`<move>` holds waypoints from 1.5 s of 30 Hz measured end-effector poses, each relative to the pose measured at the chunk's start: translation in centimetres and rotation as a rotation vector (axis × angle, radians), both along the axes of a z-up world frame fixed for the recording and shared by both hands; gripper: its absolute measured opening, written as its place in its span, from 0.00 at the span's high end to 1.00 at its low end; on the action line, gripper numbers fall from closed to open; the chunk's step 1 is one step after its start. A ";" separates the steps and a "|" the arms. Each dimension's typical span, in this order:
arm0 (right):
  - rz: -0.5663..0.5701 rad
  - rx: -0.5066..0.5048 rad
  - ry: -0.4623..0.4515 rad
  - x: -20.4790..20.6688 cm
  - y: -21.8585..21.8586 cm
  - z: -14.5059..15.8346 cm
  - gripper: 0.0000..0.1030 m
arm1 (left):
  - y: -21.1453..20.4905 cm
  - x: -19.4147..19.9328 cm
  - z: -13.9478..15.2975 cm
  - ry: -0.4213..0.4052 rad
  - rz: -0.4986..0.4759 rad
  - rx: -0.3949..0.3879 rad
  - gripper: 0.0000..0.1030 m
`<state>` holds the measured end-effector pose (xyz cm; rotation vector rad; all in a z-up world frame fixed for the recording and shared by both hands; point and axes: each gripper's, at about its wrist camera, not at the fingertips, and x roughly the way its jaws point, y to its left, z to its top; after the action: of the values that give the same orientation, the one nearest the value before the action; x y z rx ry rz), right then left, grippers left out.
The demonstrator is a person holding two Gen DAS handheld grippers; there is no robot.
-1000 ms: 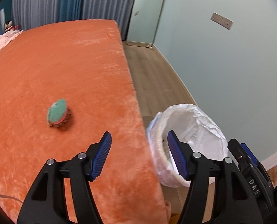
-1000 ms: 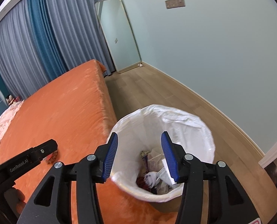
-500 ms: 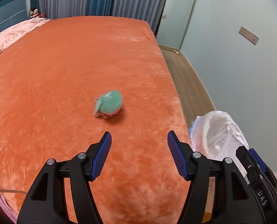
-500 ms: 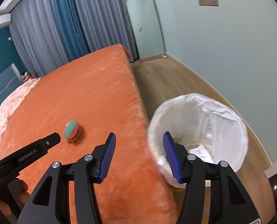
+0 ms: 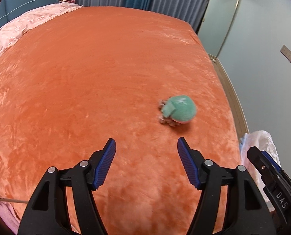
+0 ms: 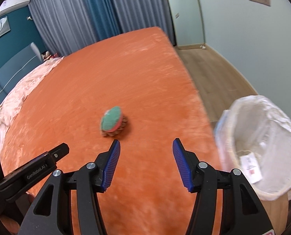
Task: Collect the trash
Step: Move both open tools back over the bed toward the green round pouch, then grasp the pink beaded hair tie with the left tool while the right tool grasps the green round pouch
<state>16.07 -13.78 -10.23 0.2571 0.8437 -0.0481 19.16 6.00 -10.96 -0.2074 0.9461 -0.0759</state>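
Trash item (image 5: 179, 110): a rounded green piece with a pink rim and brown crumpled matter beneath (outline blurred, exact make-up cannot be told). It lies on the orange bed cover (image 5: 86, 78), toward the bed's right edge, nearer the foot corner than the pillow end. Nothing touches it.

Left tongs (image 5: 146, 163): jaws apart, nothing between the blue pads, held above bare cover. The item lies ahead and to the right of them, clear of both pads.

Right tongs (image 6: 146, 163): jaws apart and empty; the reading shows them opening (the widening now very slight). The item (image 6: 113, 121) lies just ahead of the left pad, apart from it.

Waste bin (image 6: 263, 146): white-lined, on the wooden floor (image 6: 214, 74) beside the bed's right edge, with a white slip of paper visible inside. In the left view only its liner shows, at the right margin (image 5: 261, 143).

Pink quilt (image 5: 22, 29): bunched along the bed's far left corner.
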 end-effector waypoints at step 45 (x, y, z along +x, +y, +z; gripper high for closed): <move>-0.129 -0.140 0.124 6.8 -0.8 -6.4 0.73 | -4.7 11.9 -8.7 0.159 -0.120 -0.063 0.88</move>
<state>22.85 -14.62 -16.67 0.1781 0.9416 -0.2452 31.01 1.33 -19.71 -0.2168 1.1152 -0.2027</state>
